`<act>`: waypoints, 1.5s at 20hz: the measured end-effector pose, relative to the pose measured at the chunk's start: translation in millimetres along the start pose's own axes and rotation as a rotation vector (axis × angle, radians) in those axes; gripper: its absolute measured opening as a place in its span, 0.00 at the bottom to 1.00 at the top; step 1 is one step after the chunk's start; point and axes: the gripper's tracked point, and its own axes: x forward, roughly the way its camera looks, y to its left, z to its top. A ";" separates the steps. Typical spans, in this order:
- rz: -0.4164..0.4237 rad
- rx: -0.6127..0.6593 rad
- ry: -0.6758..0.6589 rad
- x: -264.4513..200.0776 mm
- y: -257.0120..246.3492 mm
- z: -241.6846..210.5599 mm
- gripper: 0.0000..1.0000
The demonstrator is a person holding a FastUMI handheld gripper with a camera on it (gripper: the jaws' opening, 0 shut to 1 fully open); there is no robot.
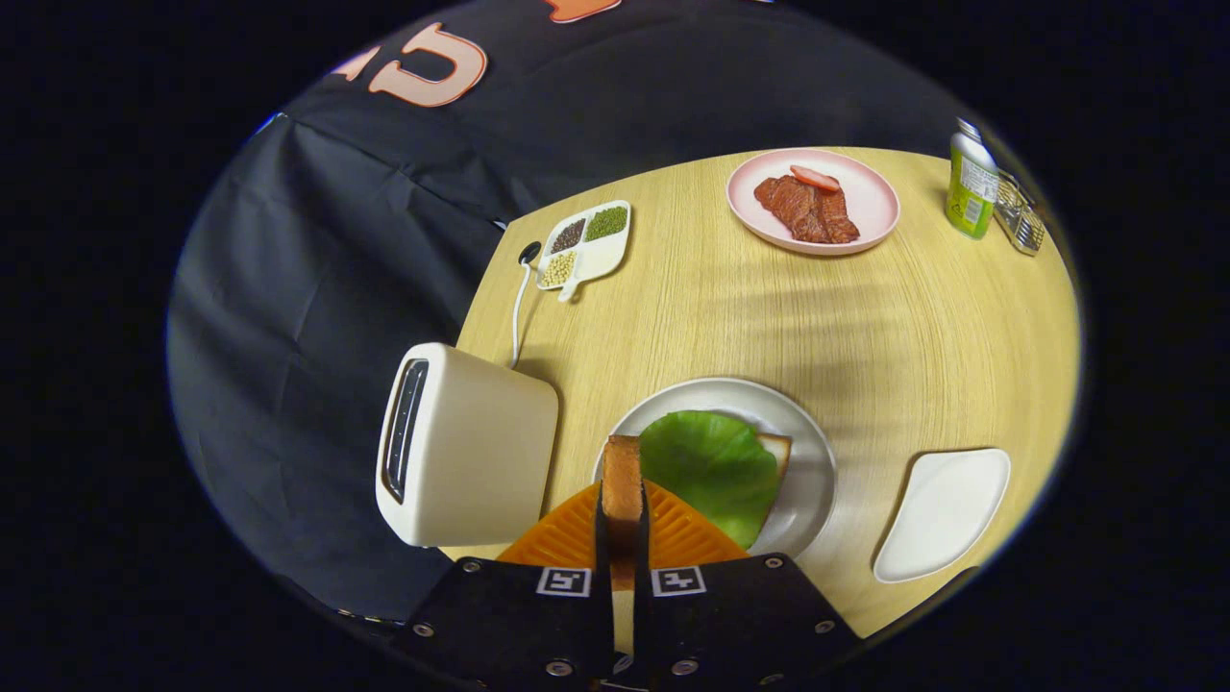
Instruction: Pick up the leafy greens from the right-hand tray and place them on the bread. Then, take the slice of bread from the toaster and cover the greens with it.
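Hand-held gripper clamped on an upright slice of bread, above the plate edge, leafy greens just beyond, toaster alongside.

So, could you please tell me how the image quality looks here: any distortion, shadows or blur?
Gripper view: fisheye bends the table edge into a curve; soft striped shadows cross the wood beyond the white plate; the bread slice between the fingers is sharp; no strong glare.

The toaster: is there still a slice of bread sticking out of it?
No, the toaster slot looks empty, and the tool is shut on a slice of bread above the green leaf.
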 end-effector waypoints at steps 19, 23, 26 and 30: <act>-0.152 0.016 0.006 13.8 -88.3 2.2 0.47; -0.170 0.042 -0.043 -12.7 -95.2 6.9 0.64; -0.218 0.026 -0.113 -50.2 -107.3 15.5 0.81; -0.332 -0.042 -0.270 -121.0 -124.8 36.2 0.99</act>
